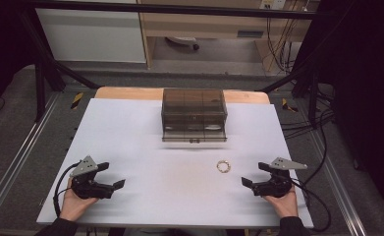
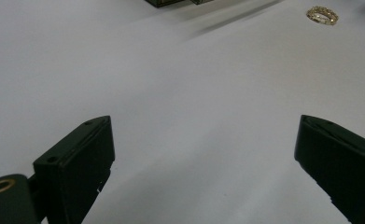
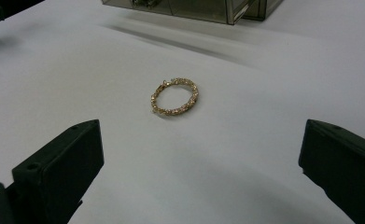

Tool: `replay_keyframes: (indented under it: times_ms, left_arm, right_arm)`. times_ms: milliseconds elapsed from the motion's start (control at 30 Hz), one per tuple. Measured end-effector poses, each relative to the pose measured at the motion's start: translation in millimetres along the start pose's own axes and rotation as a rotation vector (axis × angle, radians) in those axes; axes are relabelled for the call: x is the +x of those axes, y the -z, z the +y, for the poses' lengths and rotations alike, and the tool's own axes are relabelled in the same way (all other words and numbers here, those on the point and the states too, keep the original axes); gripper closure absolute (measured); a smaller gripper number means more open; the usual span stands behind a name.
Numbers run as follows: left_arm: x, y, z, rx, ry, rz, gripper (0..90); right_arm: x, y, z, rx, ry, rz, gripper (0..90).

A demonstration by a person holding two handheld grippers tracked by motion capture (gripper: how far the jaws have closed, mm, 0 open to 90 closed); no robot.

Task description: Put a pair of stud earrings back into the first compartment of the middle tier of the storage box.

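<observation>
One gold bracelet [image 1: 223, 166] on the table [image 1: 130, 128]. One smoky translucent drawer box [image 1: 194, 109], one drawer [image 1: 194, 134] of it pulled out. Two handheld grippers: left gripper [image 1: 112, 176], right gripper [image 1: 251, 174]. Two hands, one per gripper.

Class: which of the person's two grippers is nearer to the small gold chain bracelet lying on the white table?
Right. The right gripper sits just beside and below the small gold chain bracelet; the left gripper is far across the table.

Black left gripper [image 1: 112, 175], right gripper [image 1: 255, 174]; grey three-cornered plates, black cables, dark sleeves.
</observation>
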State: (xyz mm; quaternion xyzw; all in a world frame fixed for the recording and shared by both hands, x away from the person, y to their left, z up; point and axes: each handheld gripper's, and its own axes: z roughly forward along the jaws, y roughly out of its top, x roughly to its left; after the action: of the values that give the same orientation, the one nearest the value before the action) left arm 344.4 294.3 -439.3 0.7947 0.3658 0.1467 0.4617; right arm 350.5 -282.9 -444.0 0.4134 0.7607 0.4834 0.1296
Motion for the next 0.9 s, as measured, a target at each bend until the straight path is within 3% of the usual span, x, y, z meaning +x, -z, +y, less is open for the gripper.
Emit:
replay_keyframes:
  times_ms: [900]
  left_arm:
    - [1.2, -0.9, -1.4, 0.005, 0.003, 0.005, 5.2]
  right_arm:
    - [7.0, -9.7, 6.0, 0.029, 0.007, -0.007, 0.7]
